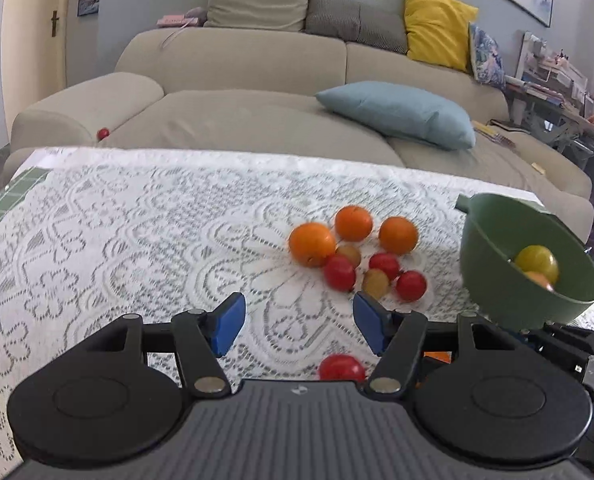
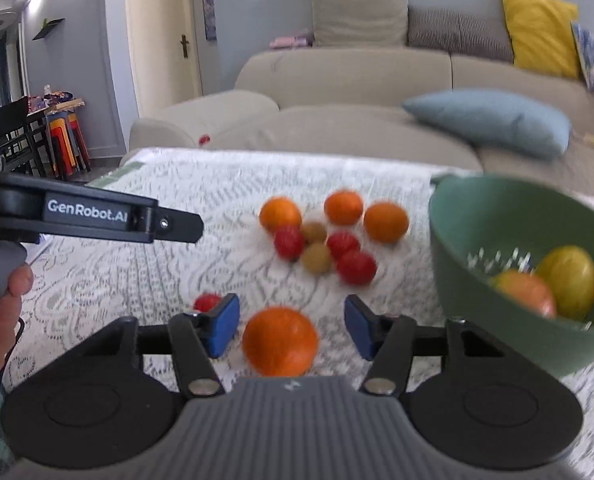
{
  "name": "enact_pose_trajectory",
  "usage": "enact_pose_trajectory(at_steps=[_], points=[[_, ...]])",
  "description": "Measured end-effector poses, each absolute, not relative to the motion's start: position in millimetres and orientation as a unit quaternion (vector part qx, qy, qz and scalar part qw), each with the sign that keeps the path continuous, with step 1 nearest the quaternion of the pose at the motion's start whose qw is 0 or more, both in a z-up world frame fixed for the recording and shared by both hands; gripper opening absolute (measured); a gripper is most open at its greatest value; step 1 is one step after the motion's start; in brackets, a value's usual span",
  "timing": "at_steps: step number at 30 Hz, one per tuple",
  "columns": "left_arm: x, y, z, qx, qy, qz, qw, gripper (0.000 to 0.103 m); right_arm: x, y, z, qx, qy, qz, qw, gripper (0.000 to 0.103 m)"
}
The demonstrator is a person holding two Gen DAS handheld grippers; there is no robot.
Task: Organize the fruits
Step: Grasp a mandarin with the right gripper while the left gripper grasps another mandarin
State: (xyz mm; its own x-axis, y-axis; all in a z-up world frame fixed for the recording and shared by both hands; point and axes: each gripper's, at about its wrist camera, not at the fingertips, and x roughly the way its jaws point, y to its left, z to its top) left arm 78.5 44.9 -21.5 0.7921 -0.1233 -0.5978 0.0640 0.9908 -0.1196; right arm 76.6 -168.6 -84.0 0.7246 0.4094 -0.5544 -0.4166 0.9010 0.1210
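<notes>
Right wrist view showed the right tool [image 2: 291, 326] parted around a round orange fruit [image 2: 279, 341] on the lace-covered worktop [image 2: 201, 184], pads not touching it; the left tool [image 1: 299, 322] gaped, empty, near a green plastic bowl [image 1: 493, 236].

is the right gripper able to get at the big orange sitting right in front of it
Probably yes. The orange lies on the lace cloth between the right gripper's jaws, which stand apart on either side without pressing it. Nothing blocks it; the green bowl sits off to the side.
</notes>
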Motion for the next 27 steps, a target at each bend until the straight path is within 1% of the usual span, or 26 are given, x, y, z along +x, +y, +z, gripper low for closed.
enact_pose_trajectory(at_steps=[1,12,13,14,21,23,27], points=[[79,47,-24,-0.049,0.32,-0.049,0.945,0.073,77,-168,-87,-0.005,0.302,0.224,0.927,0.046],[83,48,-34,-0.047,0.331,-0.051,0.941,0.073,82,-159,-96,0.0,0.318,0.254,0.914,0.047],[83,48,-35,-0.047,0.332,-0.051,0.941,0.073,82,-158,-97,-0.002,0.32,0.257,0.912,0.046],[83,48,-35,-0.048,0.333,-0.051,0.94,0.073,82,-157,-98,-0.003,0.32,0.261,0.911,0.044],[92,45,-29,-0.035,0.33,-0.058,0.941,0.073,89,-157,-87,-0.017,0.31,0.253,0.916,0.043],[100,42,-26,-0.02,0.333,-0.059,0.941,0.069,97,-159,-80,-0.025,0.304,0.238,0.922,0.043],[124,38,-21,-0.002,0.336,-0.074,0.939,0.067,115,-161,-73,-0.028,0.307,0.228,0.923,0.043]])
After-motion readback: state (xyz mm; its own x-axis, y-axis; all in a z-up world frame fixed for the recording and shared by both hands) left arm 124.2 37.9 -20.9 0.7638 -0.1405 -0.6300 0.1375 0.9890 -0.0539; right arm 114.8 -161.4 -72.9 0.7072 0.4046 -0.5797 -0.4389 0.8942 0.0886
